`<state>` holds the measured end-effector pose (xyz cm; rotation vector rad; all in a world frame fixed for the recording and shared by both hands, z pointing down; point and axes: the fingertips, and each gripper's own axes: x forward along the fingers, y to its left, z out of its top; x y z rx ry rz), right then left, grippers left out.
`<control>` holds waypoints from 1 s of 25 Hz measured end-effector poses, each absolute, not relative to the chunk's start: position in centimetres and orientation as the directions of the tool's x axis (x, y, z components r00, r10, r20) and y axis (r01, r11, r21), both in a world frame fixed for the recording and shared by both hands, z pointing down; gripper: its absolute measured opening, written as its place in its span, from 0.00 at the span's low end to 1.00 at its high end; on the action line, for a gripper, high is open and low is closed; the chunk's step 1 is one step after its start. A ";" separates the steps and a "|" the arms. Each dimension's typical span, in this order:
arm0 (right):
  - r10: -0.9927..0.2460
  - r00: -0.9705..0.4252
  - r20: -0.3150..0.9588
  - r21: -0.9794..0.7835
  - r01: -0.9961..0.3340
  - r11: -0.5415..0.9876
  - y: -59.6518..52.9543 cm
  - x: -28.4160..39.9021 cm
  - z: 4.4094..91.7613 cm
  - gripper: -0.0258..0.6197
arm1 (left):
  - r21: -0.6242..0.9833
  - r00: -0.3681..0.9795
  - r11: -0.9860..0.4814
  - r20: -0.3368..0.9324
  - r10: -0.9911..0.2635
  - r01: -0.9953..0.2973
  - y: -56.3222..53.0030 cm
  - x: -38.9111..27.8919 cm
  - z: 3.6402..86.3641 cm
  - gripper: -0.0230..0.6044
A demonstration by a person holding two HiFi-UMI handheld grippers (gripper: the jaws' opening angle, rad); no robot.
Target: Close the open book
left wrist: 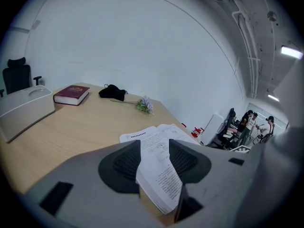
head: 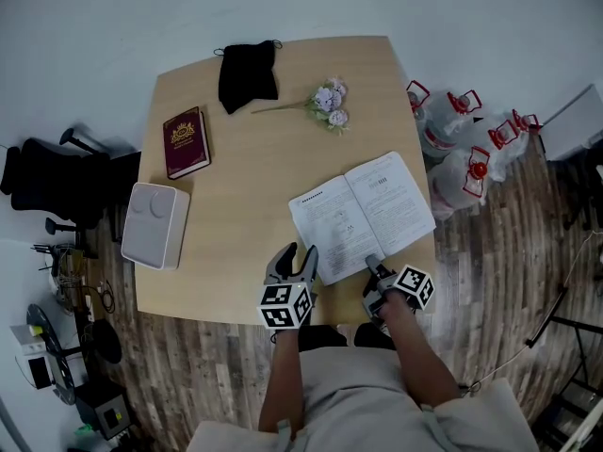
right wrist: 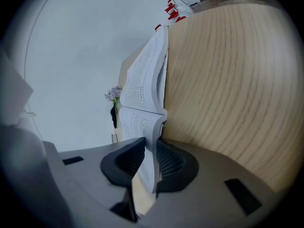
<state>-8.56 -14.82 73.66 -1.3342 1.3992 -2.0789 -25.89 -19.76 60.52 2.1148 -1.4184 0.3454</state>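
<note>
The open book [head: 363, 213] lies flat near the right front corner of the wooden table [head: 236, 252], its white printed pages facing up. My left gripper [head: 297, 255] is open at the near corner of the left-hand page. In the left gripper view, that page corner [left wrist: 156, 175] runs between the spread pads without touching either of them. My right gripper [head: 375, 266] is at the book's near edge, close to the spine. In the right gripper view, the right gripper [right wrist: 151, 148] is shut on the edge of the book's pages [right wrist: 145, 75].
A dark red closed book [head: 186, 141] and a white box [head: 155, 224] sit on the left of the table. At the far side lie a black cloth [head: 248, 73] and a sprig of pale flowers [head: 330, 104]. Water jugs [head: 462, 158] stand on the floor to the right.
</note>
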 end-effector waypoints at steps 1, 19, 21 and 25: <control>-0.656 -0.513 0.553 -0.828 -0.253 -0.500 -14.8 -8.6 73.7 0.17 | 0.309 0.400 -0.273 0.503 -0.766 -0.911 -19.6 -26.2 60.5 0.34; -0.706 -0.496 0.505 -0.836 -0.080 -0.542 -14.8 -8.7 72.8 0.13 | 0.364 0.384 -0.200 0.555 -0.737 -0.910 -16.5 -28.3 64.0 0.34; -0.716 -0.502 0.486 -0.843 -0.054 -0.535 -14.9 -8.9 72.5 0.13 | 0.480 0.423 -0.144 0.544 -0.725 -0.865 -16.2 -28.5 65.2 0.34; -0.728 -0.514 0.453 -0.852 -0.010 -0.524 -14.9 -9.0 72.3 0.13 | 0.631 0.474 -0.047 0.529 -0.704 -0.775 -16.0 -28.8 67.5 0.34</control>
